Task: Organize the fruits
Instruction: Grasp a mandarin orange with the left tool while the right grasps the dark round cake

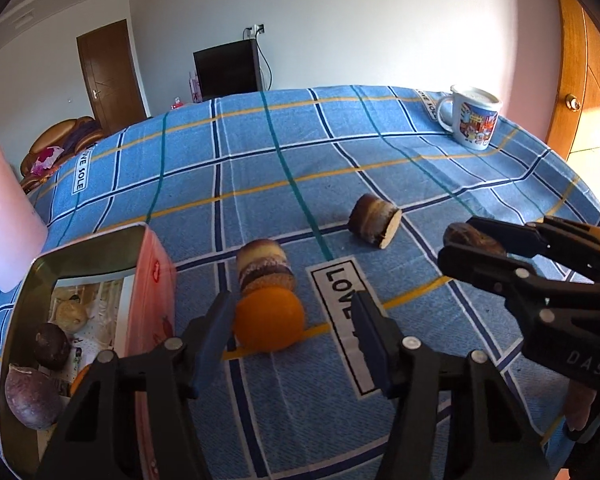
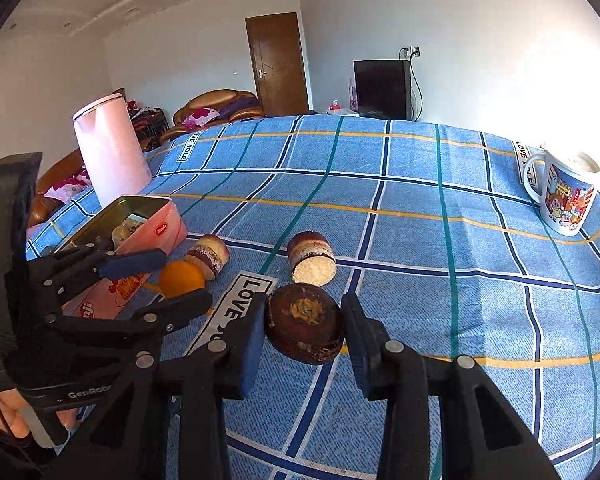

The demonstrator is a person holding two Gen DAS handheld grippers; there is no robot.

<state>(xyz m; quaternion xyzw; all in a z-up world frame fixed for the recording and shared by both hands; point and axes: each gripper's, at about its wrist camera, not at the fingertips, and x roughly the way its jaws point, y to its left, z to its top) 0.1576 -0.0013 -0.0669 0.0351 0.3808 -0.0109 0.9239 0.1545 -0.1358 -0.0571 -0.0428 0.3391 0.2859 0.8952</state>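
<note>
An orange (image 1: 269, 317) lies on the blue checked cloth between the open fingers of my left gripper (image 1: 290, 328); it also shows in the right wrist view (image 2: 181, 278). My right gripper (image 2: 303, 326) stands open around a dark brown round fruit piece (image 2: 305, 327), which also shows in the left wrist view (image 1: 473, 237). Whether the pads touch it I cannot tell. A pink tin (image 1: 150, 280) at the left holds two dark purple fruits (image 1: 30, 396) and other items. Two layered brown cylinders (image 1: 265, 267) (image 1: 374, 221) lie on the cloth.
A cartoon mug (image 1: 474, 122) stands at the far right of the table. A pink jug (image 2: 110, 148) stands behind the tin (image 2: 148, 232). The cloth (image 2: 420, 208) covers the whole table. A sofa, door and dark screen lie beyond.
</note>
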